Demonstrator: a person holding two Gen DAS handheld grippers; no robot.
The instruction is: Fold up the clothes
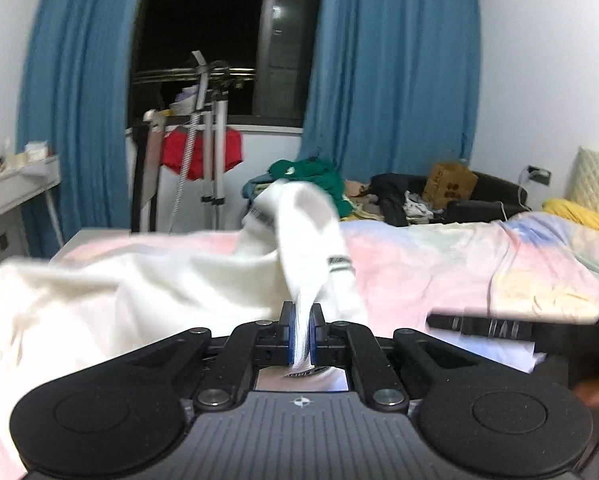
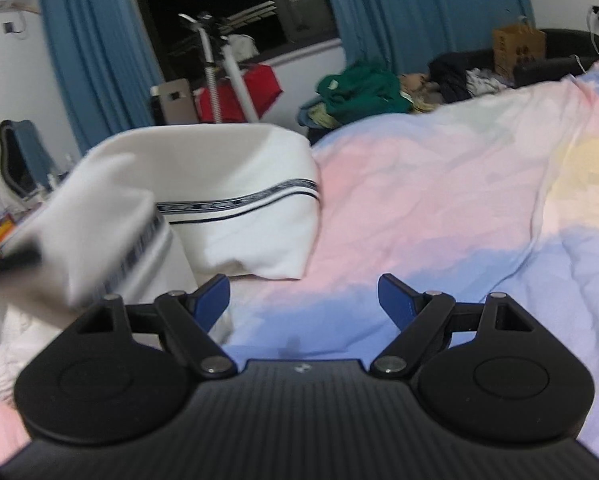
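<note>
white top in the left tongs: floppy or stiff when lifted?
Likely floppy: the white top droops over the shut left tongs and trails onto the bedspread. Probably light, since a thin pinch holds it. Loose folds may slide open.

Both cameras sit low on the grippers, just above the bed (image 1: pixel 459 264), looking forward and slightly down along the fingers. The left view faces straight across the bed to the dark window (image 1: pixel 203 40) and blue curtains (image 1: pixel 395 72), with white clothing (image 1: pixel 139 288) close before the lens. The right view sits tilted, hard above the pastel bedcover (image 2: pixel 439 208). Both share the window, curtains, drying rack (image 2: pixel 223 68), green clothes pile (image 2: pixel 359 84) and cardboard box (image 2: pixel 519 46).
</note>
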